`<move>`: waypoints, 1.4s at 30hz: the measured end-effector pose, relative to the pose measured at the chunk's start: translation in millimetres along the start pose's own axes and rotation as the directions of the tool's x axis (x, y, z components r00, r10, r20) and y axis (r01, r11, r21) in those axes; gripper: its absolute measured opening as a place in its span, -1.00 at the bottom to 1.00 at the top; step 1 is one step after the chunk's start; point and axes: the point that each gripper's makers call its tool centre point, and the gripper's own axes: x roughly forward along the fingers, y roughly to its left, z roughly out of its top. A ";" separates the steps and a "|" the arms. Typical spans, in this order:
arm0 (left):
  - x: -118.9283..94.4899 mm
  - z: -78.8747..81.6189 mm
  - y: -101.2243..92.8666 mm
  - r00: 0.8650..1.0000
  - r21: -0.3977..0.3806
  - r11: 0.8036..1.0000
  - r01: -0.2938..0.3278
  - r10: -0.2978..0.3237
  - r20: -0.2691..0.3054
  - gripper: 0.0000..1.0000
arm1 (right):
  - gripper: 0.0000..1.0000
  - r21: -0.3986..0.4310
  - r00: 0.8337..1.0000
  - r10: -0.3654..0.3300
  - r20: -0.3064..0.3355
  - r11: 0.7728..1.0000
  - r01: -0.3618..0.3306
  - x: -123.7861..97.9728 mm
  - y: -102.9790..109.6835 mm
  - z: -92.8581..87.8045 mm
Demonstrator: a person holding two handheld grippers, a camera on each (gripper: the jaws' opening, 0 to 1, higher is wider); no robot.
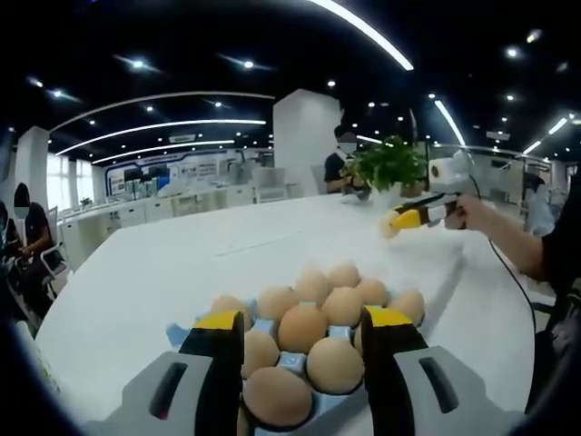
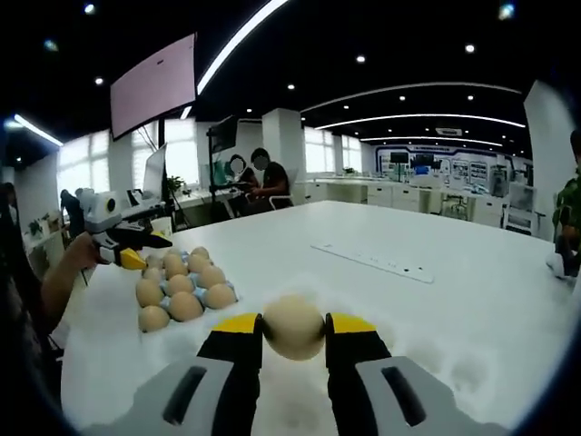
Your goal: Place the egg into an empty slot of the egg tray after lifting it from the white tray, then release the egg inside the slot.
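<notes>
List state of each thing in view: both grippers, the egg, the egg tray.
right gripper: shut on the egg, held above the table
egg: clamped between the jaws, off the table
left gripper: open, jaws over the near end of the egg tray, holding nothing
egg tray: flat on the white table, holding many eggs

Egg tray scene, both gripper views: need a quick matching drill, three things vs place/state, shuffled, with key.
Things:
1. right gripper
2. left gripper
3. egg tray

States:
A. on the white table, nearly full of eggs
B. jaws apart, poised over the tray, nothing between them
C. clamped on a single egg above the table

Pairs: 1-C, 2-B, 3-A
</notes>
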 end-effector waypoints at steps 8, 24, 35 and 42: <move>8.6 0.6 -19.2 0.999 0.053 0.998 0.035 -0.036 0.011 0.02 | -0.43 0.002 0.999 0.045 0.015 0.999 -0.045 6.1 26.6 5.2; 24.3 11.7 -43.1 0.996 0.124 0.990 0.062 -0.069 0.050 0.01 | -0.43 0.004 0.990 0.134 0.040 0.991 -0.135 13.0 69.5 17.3; 45.0 14.9 -67.5 0.993 0.183 0.979 0.091 -0.103 0.054 -0.01 | -0.43 0.028 0.979 0.192 0.063 0.981 -0.194 20.0 95.2 21.6; 53.7 20.0 -76.0 0.991 0.233 0.968 0.088 -0.108 0.074 -0.05 | -0.43 0.063 0.969 0.236 0.078 0.969 -0.241 22.9 108.0 23.3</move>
